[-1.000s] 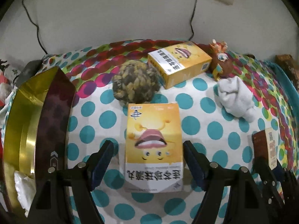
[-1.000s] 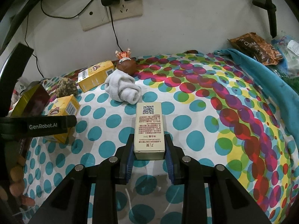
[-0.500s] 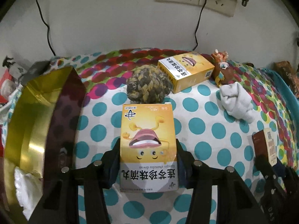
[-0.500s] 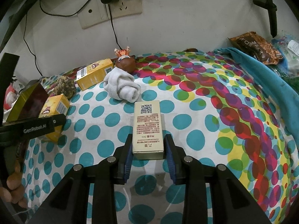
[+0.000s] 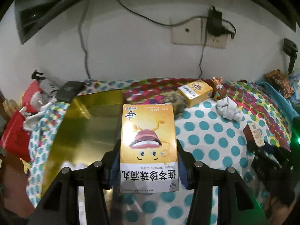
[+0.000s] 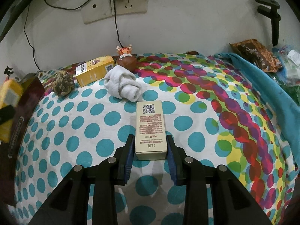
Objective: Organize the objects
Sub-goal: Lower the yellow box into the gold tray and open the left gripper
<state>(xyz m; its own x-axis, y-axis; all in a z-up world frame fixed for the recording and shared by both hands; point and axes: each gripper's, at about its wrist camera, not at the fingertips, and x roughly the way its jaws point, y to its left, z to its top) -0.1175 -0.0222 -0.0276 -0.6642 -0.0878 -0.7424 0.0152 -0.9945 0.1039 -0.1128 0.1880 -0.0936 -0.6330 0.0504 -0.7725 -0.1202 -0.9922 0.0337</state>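
The left tongs (image 5: pixel 149 164) pinch the yellow carton (image 5: pixel 149 146) by its two long sides, low down near its printed end, so most of the carton sticks out beyond the pads. My judgement is that this is where trouble could start: with so much cardboard ahead of the grip, a quick swing could pivot it between the pads or let it slide out. The gold-lined box (image 5: pixel 90 125) lies at about nine o'clock from the carton in the left wrist view, and if that is where the carton belongs, its far corner could catch the box's raised wall on the way over.

The right tongs (image 6: pixel 151 146) are closed on the cream box (image 6: pixel 151 125), also at its near end. I cannot tell whether that box is lifted or resting on the dotted surface (image 6: pixel 93 131). If it rests there, dragging it could bunch the cloth. The rolled white sock (image 6: pixel 123 86) sits just beyond it at twelve o'clock and could be nudged by a forward push.

The yellow carton is a flat cardboard pack with a cartoon mouth and eyes and a white band of black characters, upside down to the camera. It looks light and rigid. The cream box is narrow, with a code square and red print. A second yellow carton (image 6: pixel 95 69) lies at the wall, at eleven o'clock.
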